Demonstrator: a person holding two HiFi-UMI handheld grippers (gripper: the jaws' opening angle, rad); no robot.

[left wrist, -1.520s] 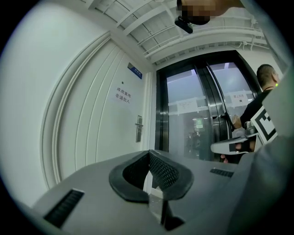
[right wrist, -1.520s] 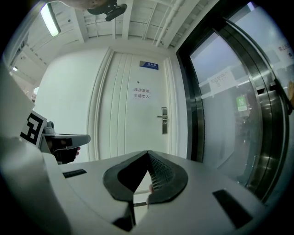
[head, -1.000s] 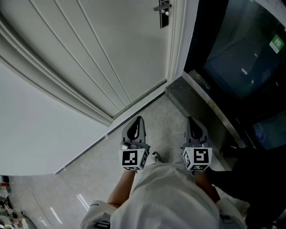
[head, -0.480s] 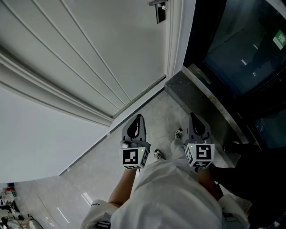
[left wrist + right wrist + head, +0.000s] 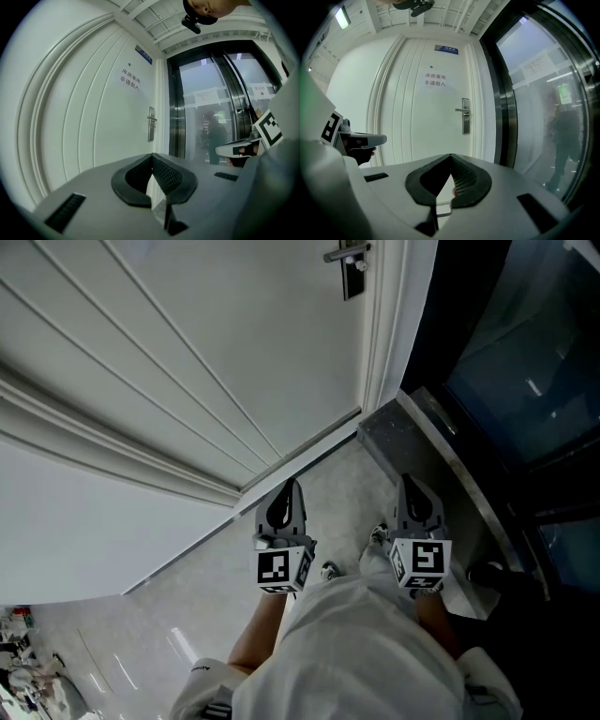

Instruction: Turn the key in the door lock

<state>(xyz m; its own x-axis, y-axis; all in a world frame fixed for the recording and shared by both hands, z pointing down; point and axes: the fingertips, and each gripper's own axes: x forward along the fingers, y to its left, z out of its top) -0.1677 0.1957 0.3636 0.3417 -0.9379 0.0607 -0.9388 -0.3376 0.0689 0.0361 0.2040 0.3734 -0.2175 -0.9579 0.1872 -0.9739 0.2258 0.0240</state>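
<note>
Approach to the door (image 5: 234,352): the left tool (image 5: 289,491) and right tool (image 5: 411,491) are held side by side above the floor (image 5: 281,615), each with its jaws pressed together and nothing visibly gripped. The lock plate (image 5: 352,272), under the lever handle (image 5: 343,253) at the door's right edge, lies well apart from both tools and ahead of them; whether a key sits in it is too small to tell. Done well, this step likely means closing in squarely on the lock and parting the right tool's jaws only near the key, to clamp its head flat before turning.
</note>
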